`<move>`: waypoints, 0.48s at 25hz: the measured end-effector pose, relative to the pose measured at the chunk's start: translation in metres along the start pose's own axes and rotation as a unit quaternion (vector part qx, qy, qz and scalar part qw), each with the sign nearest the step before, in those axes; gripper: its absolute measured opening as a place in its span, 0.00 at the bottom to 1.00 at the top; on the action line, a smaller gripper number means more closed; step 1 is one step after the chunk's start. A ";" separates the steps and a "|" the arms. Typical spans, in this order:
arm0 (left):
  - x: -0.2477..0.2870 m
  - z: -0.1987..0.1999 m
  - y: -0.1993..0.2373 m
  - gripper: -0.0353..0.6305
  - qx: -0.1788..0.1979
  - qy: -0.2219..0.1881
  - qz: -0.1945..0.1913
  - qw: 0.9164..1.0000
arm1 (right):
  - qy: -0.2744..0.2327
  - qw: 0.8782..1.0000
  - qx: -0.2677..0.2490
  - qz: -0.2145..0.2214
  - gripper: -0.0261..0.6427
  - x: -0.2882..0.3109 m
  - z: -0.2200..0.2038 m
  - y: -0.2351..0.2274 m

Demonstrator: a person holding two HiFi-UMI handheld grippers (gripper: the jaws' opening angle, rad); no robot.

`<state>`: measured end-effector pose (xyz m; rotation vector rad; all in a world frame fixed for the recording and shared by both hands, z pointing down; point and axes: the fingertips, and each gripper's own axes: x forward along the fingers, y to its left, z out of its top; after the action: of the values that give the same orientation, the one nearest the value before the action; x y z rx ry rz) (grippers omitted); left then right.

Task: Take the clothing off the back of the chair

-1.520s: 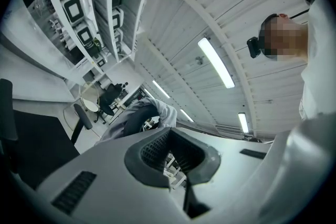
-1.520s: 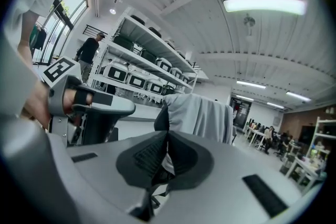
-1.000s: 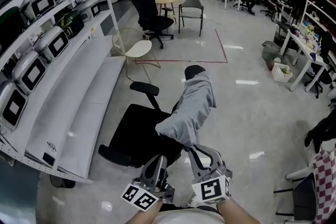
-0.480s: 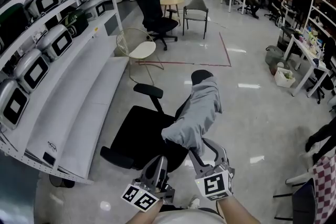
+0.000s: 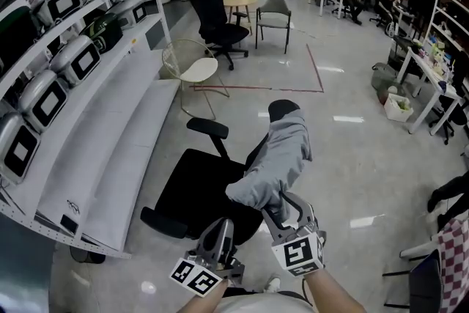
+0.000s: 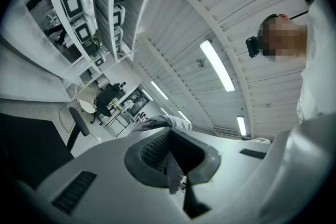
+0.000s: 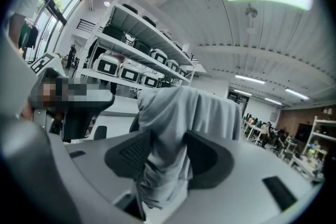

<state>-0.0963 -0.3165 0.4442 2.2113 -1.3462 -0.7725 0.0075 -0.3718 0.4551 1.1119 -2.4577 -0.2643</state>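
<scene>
Right claw (image 5: 286, 207), jaws just opening wide, has grey clothing (image 5: 286, 150) between them.

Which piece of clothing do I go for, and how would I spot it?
Beside the long white shelving rack stands a black office chair with armrests. The grey garment hangs draped over its backrest, with the black headrest poking out past it. It is the only pale, soft thing on that otherwise all-black chair.
</scene>
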 end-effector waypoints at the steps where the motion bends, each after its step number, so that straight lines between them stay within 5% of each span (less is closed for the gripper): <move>1: 0.001 0.000 0.001 0.06 0.000 -0.001 0.001 1.000 | 0.001 1.000 0.000 0.002 0.35 0.001 -0.001 0.000; 4: 0.001 0.001 0.003 0.06 0.000 -0.002 0.001 1.000 | -0.002 1.000 -0.002 0.002 0.34 0.003 -0.001 0.000; 8: 0.000 0.003 0.006 0.06 -0.003 -0.002 0.002 1.000 | -0.011 1.000 -0.007 -0.011 0.11 0.001 0.002 0.000; 12: 0.001 0.002 0.005 0.06 -0.006 0.000 -0.003 1.000 | -0.016 1.000 -0.005 -0.018 0.07 -0.006 0.005 0.001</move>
<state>-0.1010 -0.3200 0.4454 2.2062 -1.3327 -0.7818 0.0081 -0.3667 0.4492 1.1583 -2.4625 -0.3074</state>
